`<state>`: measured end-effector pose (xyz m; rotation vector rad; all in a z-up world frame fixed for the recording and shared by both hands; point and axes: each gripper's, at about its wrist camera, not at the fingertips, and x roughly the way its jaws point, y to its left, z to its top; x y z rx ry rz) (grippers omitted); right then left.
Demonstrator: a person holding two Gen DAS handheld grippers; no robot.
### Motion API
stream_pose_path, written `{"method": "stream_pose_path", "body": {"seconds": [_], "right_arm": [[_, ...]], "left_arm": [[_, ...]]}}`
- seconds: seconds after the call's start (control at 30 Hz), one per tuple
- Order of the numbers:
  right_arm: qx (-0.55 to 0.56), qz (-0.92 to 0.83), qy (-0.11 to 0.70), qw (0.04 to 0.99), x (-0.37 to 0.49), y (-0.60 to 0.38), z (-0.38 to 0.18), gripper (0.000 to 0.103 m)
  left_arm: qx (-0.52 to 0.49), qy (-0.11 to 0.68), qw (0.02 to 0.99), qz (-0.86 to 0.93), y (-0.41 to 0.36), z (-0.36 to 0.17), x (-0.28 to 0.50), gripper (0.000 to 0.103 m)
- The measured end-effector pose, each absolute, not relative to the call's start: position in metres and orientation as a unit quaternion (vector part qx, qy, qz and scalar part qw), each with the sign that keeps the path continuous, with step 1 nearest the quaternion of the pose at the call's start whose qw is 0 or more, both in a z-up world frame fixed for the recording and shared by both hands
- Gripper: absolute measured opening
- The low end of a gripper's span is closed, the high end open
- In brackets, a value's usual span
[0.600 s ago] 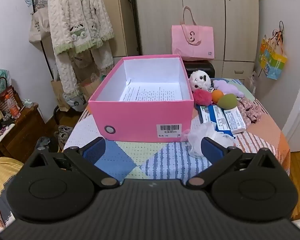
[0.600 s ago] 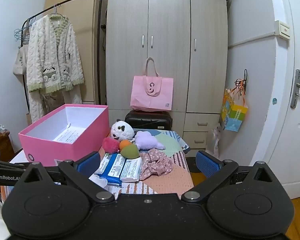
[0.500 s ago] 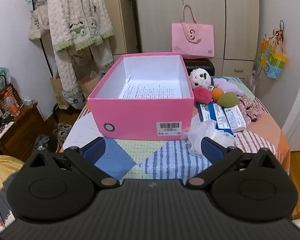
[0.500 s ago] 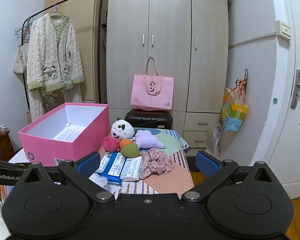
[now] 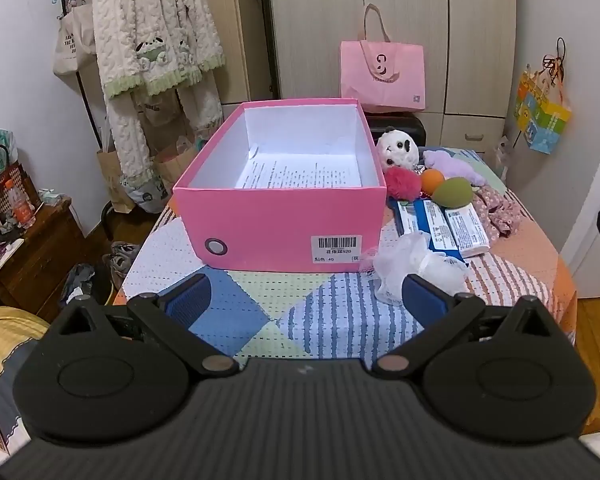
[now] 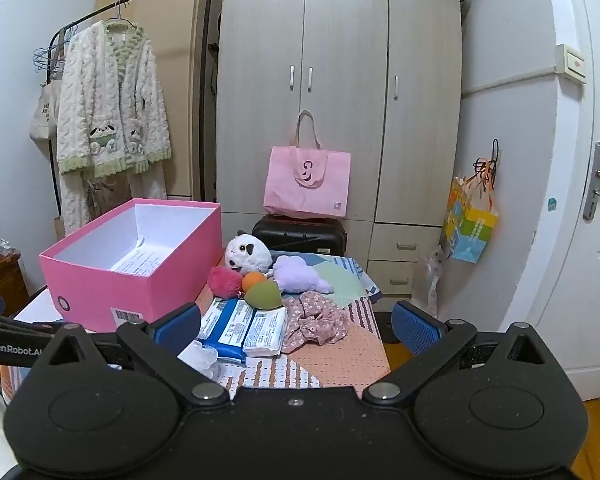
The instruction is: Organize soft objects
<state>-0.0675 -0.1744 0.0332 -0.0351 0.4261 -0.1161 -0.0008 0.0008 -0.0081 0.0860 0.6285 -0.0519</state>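
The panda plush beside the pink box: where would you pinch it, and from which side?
Probably across the panda plush's round white head, coming from above: it is the tallest thing in the pile. The pink box wall hems it in on one side and the red pompom and orange ball crowd its front.

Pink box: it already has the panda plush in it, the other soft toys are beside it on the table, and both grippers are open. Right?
Not quite. The pink box holds only a printed sheet; the panda plush sits outside, beside it on the table, as the left wrist view shows. The rest stands: left gripper and right gripper are open.
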Motion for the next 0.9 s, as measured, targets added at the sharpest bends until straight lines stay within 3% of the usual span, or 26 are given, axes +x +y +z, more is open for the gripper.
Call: {"method": "stream_pose_path", "body": {"seconds": [0.9], "right_arm": [[-0.014,-0.061,0.215,0.975,-0.0665,-0.1777,0.0312,0.103]], "left_arm": [[0.044,0.31,0.949,-0.04,0.0008,-0.0117,-0.0009,0.103]]}}
